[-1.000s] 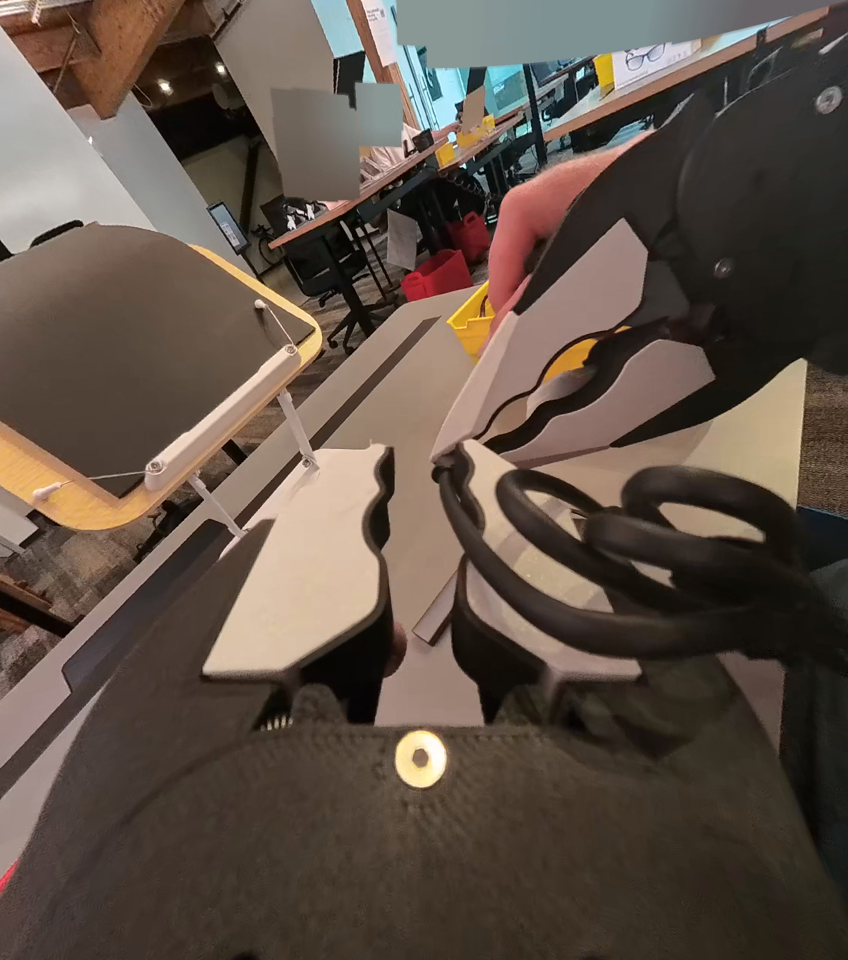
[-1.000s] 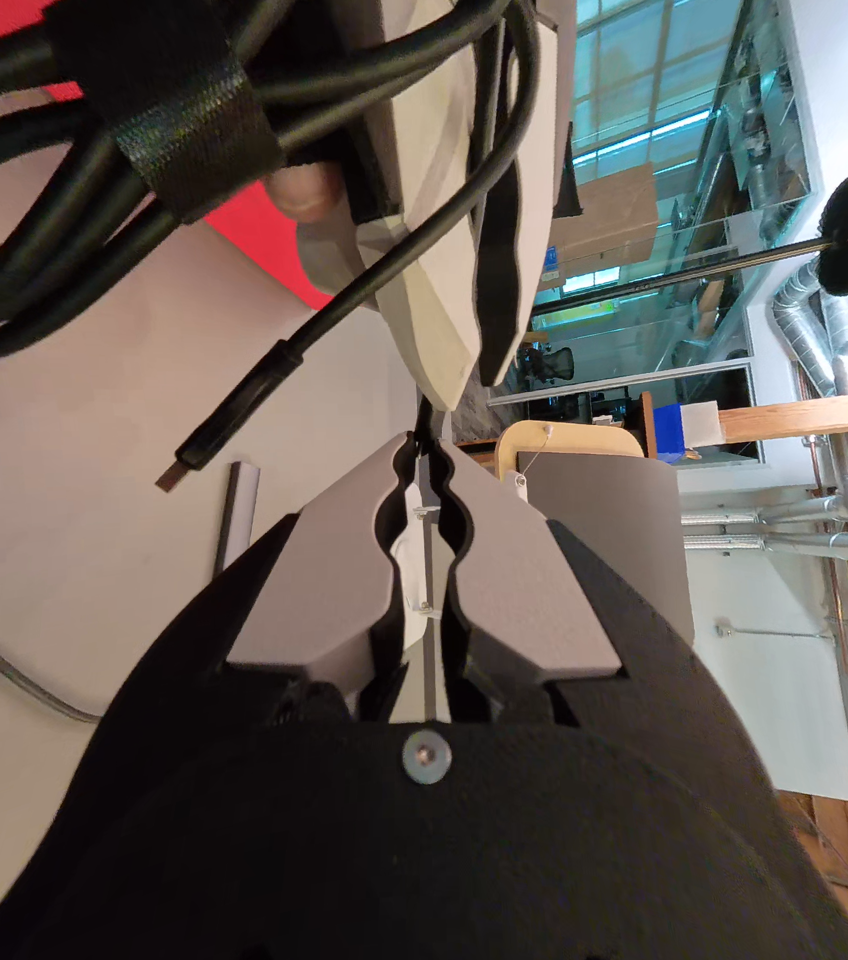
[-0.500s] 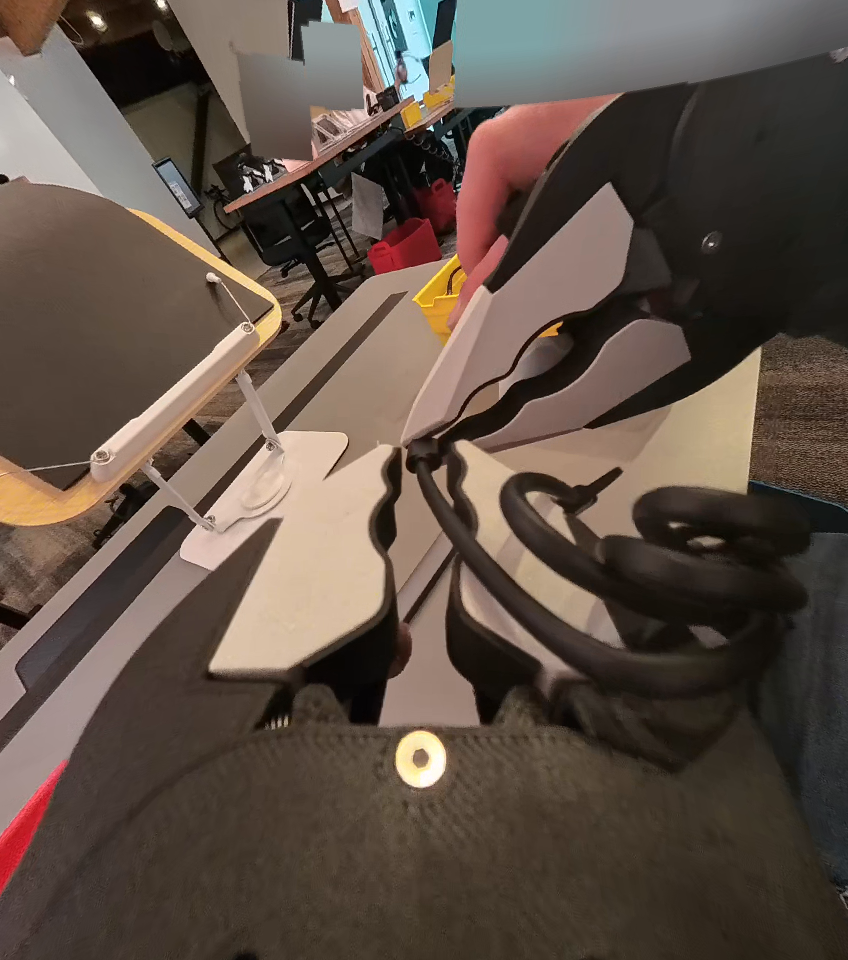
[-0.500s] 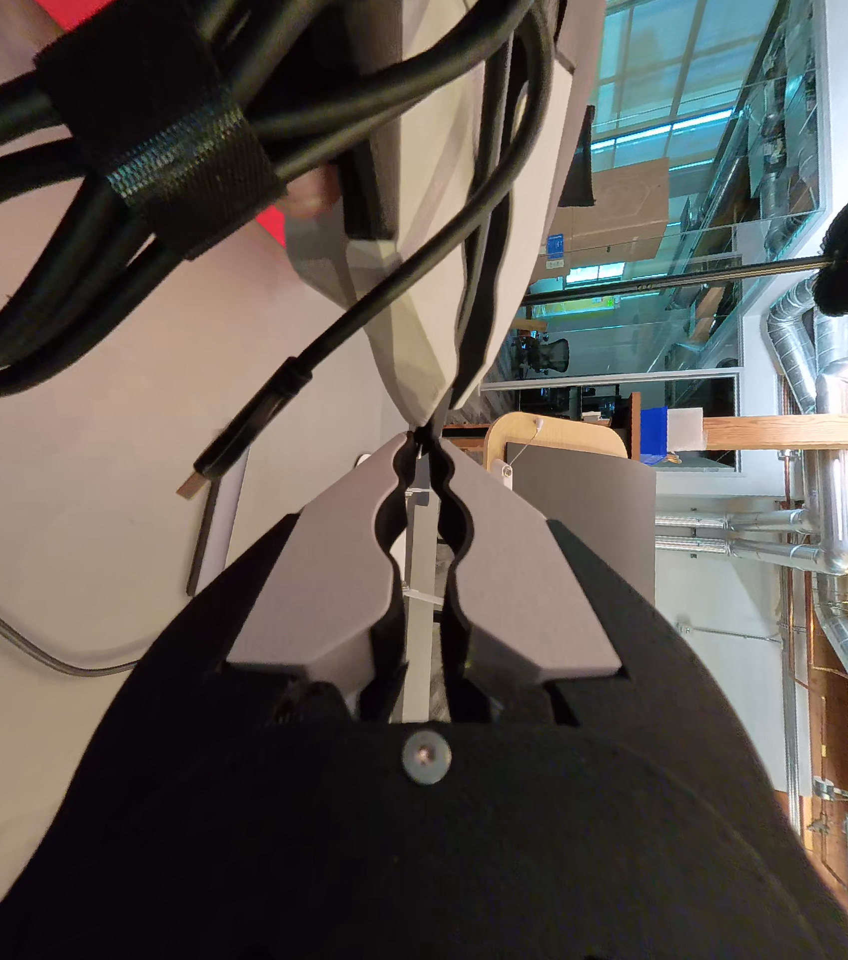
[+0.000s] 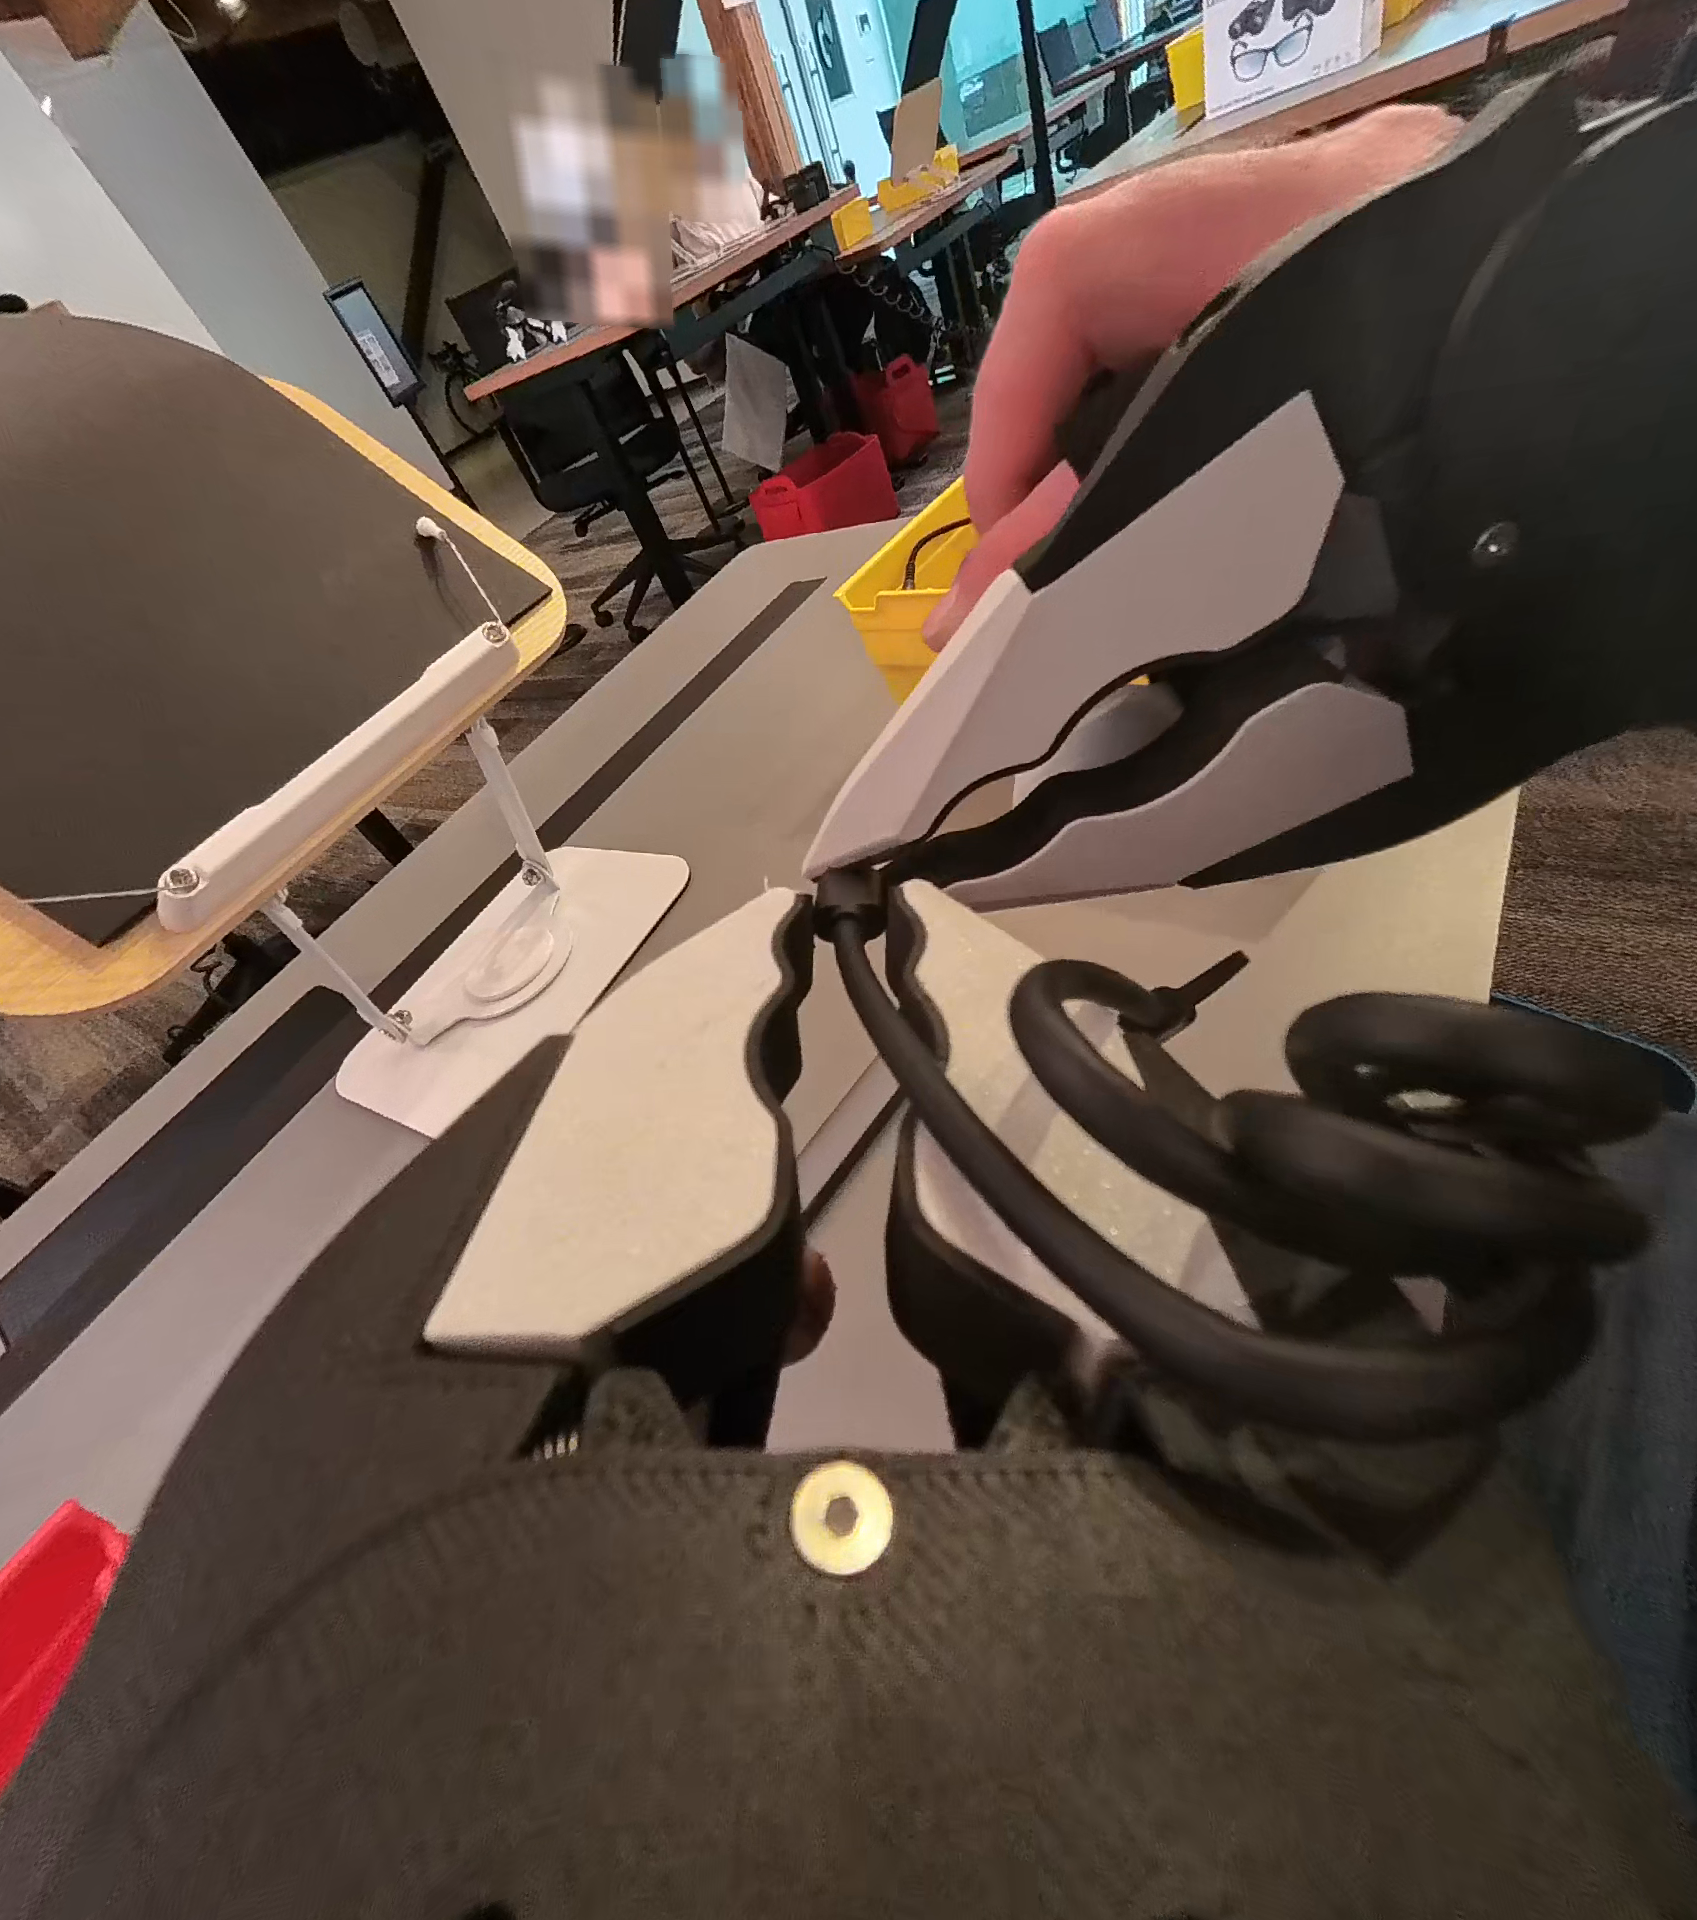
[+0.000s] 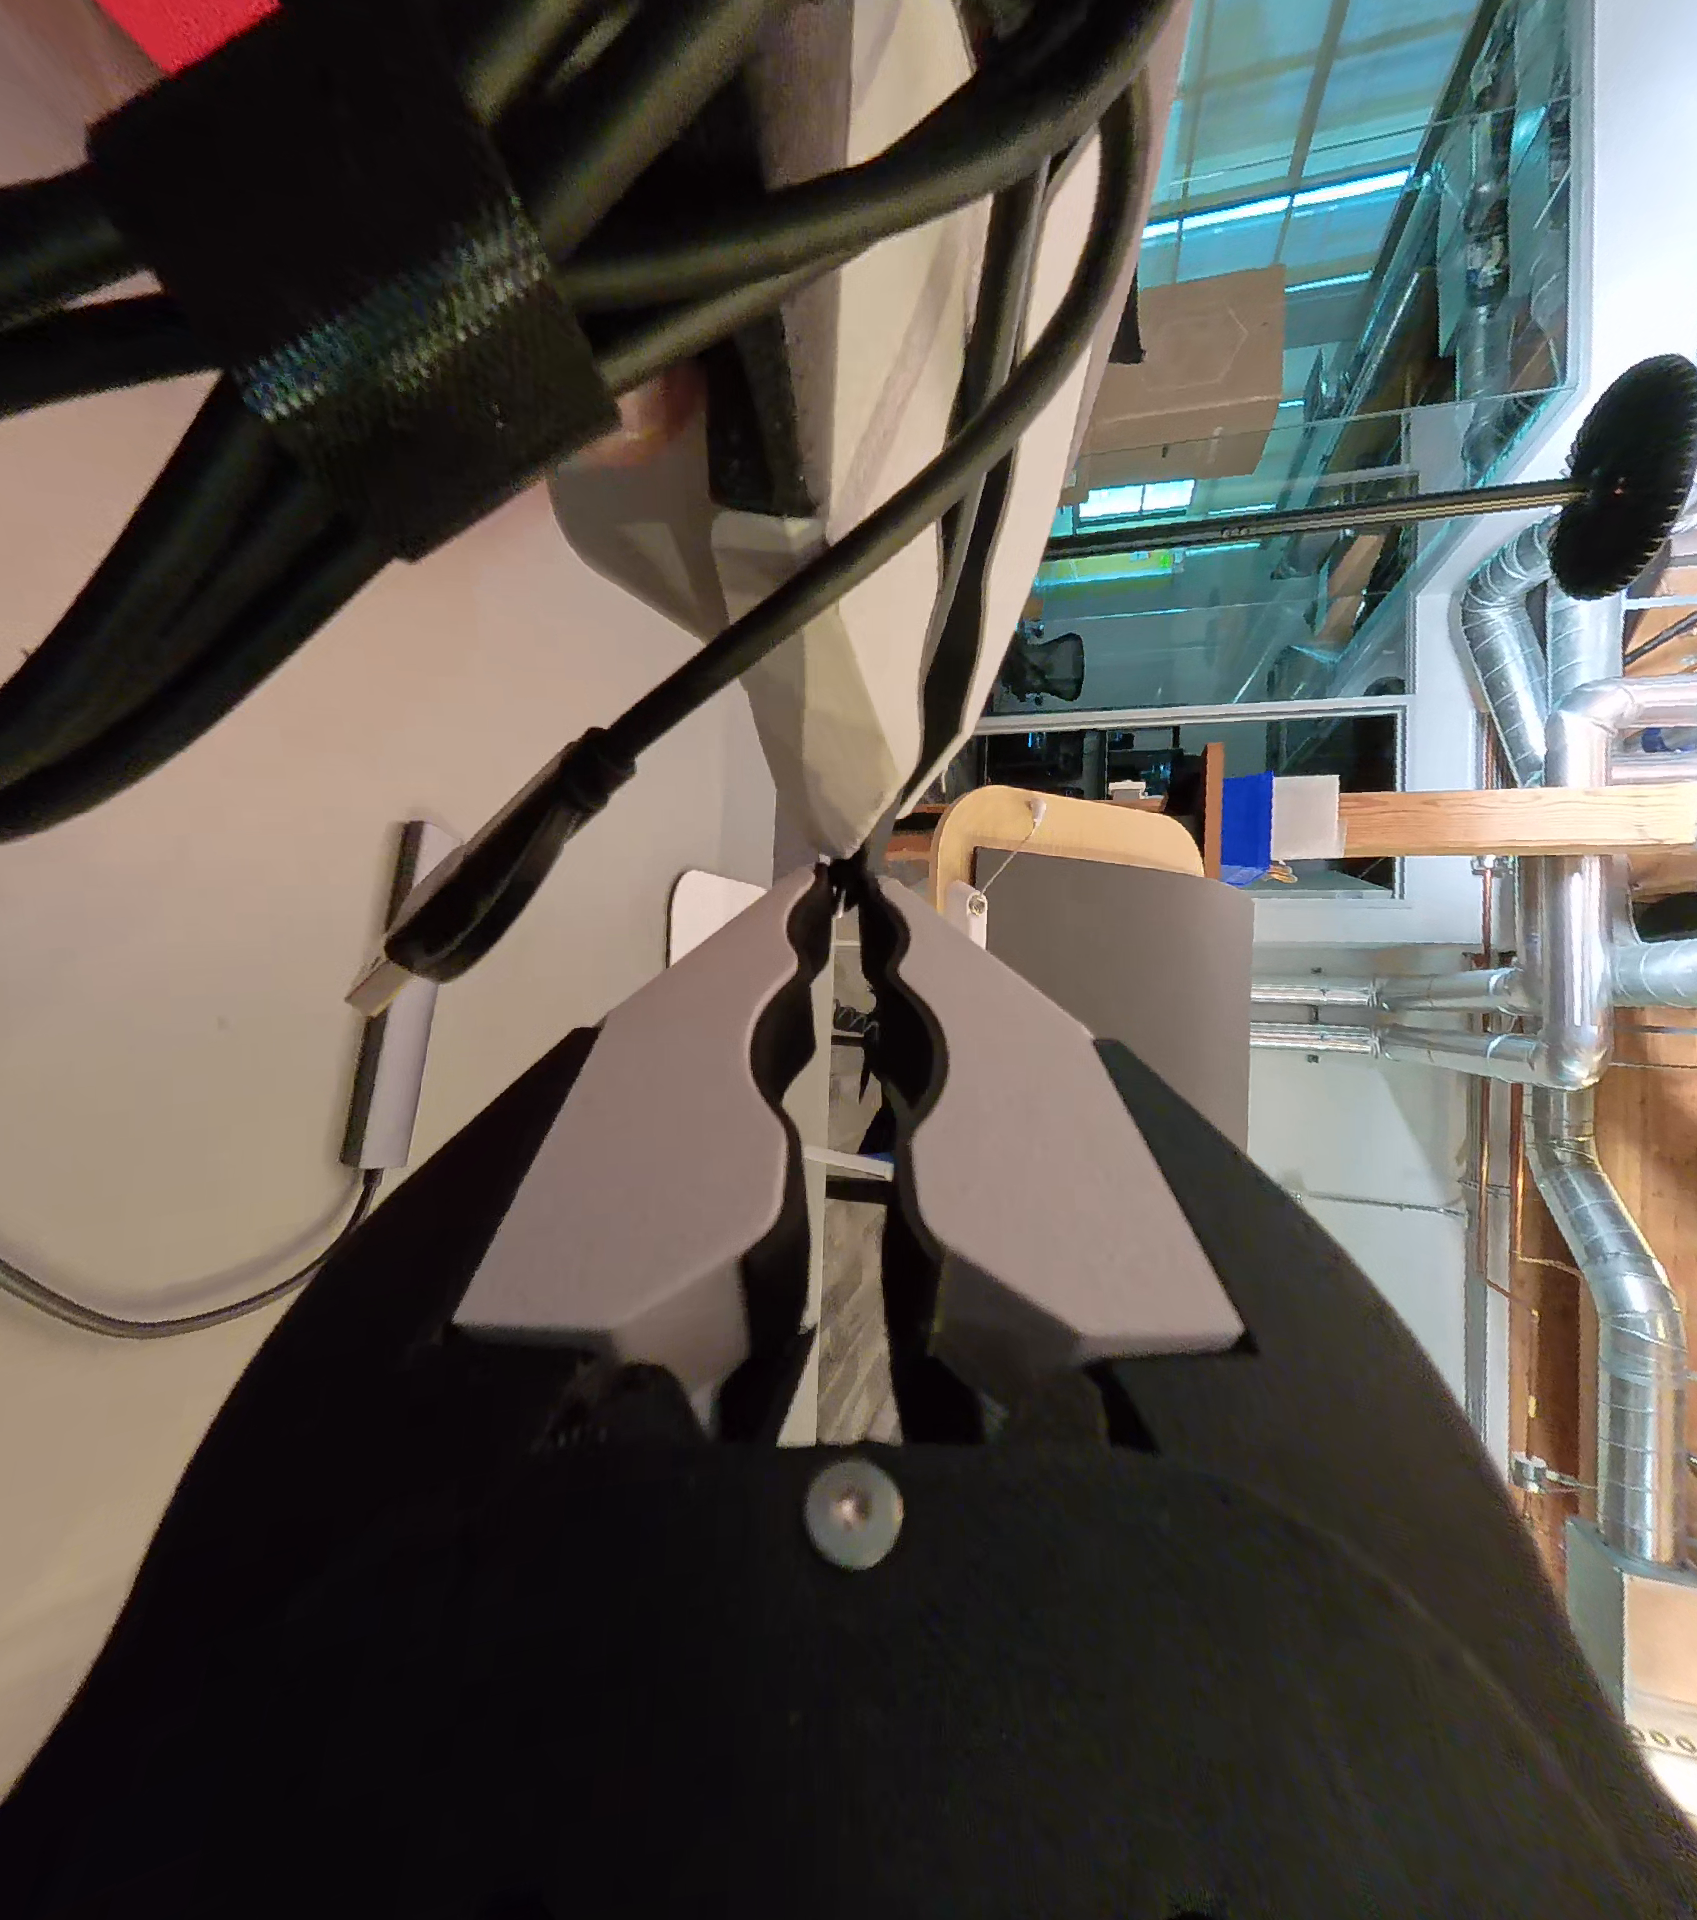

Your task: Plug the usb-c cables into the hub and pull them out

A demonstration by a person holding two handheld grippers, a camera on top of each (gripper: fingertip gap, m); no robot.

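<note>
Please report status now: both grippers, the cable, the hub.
Left gripper and right gripper both shut on black cable end. Free plug hangs above hub. Nothing plugged; bundle dangles.

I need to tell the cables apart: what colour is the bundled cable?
Black cable, clearest in the left wrist view.

The two grippers meet tip to tip above the table (image 5: 750, 769), so no way runs between them — the right gripper (image 5: 849, 868) bars the left gripper (image 5: 849, 914) at its twelve o'clock. A black cable (image 5: 937, 1101) runs from those tips over the left gripper's right finger, and its coiled bundle (image 5: 1395, 1174) crowds the four o'clock side. At ten o'clock the white stand (image 5: 511, 966) and its tilted board (image 5: 148, 623) block the table's far edge. In the right wrist view a loose plug (image 6: 501, 894) hangs at ten o'clock just over the grey hub (image 6: 392, 1039); bare table lies at nine o'clock.
</note>
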